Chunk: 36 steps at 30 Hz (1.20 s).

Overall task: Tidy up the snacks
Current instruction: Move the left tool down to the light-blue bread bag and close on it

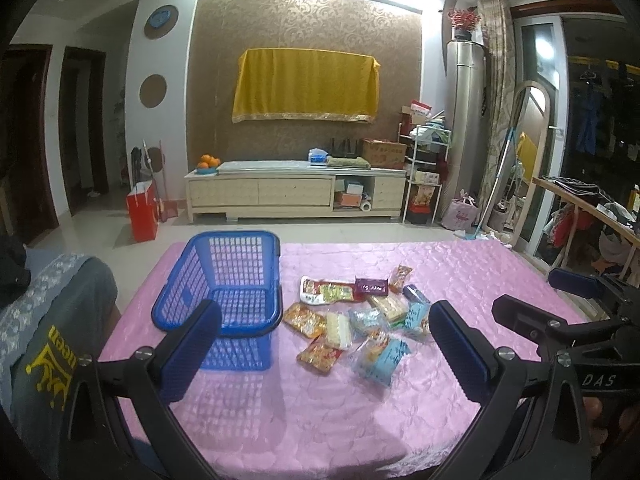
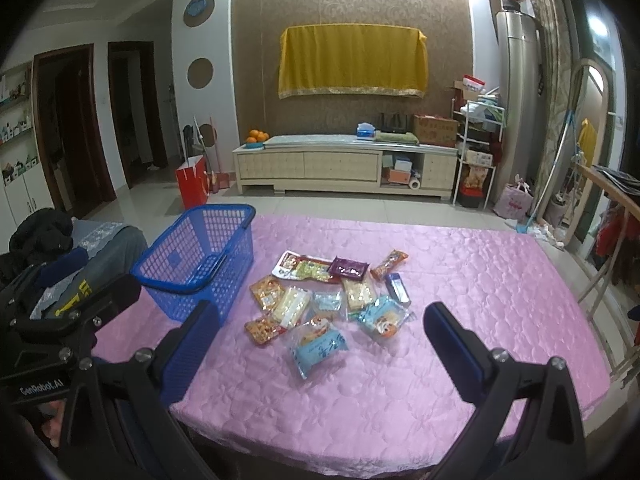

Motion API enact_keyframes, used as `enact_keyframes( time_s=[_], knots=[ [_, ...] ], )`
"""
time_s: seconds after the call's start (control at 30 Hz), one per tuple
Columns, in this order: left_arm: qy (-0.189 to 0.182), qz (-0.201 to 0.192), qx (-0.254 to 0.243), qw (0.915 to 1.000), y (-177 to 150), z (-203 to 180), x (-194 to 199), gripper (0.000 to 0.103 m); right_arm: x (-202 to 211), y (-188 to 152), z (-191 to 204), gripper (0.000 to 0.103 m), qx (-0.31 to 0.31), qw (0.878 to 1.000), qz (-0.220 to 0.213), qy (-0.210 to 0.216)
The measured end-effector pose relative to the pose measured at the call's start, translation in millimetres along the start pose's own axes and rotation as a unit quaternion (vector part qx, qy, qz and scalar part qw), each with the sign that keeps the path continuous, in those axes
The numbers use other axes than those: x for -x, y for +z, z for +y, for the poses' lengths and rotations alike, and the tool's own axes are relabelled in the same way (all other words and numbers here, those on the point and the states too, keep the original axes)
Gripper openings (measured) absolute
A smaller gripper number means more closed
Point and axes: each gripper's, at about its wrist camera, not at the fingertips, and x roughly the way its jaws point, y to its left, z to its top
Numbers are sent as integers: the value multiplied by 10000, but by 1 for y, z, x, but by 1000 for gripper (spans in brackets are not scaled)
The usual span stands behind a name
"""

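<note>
1. Left gripper: black linkage arms, blue ribbed pads spread wide, nothing between them; held above the near edge of the pink quilted satin tablecloth.
2. Right gripper: same build, pads equally far apart, empty, level with the left one.
3. Blue rectangular plastic lattice basket: upright on the cloth, handle folded down.
4. Glossy flat snack packets: loose overlapping pile just right of the basket, outside it.
</note>
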Motion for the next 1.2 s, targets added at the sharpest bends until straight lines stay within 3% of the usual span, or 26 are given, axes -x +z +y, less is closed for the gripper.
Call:
enact_keyframes(
  time_s=[0.23,0.37,0.6,0.77,0.97,1.2],
  knots=[
    [-189,133,-183,9996,18,-13,-32,103,-16,21,-27,103,-296,9995,-55,108],
    [-354,235,-222,9989,27,-16,-53,103,-33,30,-43,103,-343,9994,39,-90],
    [-561,524,-471,9959,34,-26,-99,103,-62,24,-73,103,-436,9988,42,-203],
    [-854,924,-759,9891,26,-40,-136,103,-91,16,-85,103,-411,9973,570,-215],
    [-1012,1331,-1201,9786,1,-56,-173,103,-119,-5,-92,103,-260,9935,893,-649],
    [-1231,2006,-1213,9643,-30,-63,-220,103,-151,-36,-101,103,-219,9887,1348,-620]
  ],
)
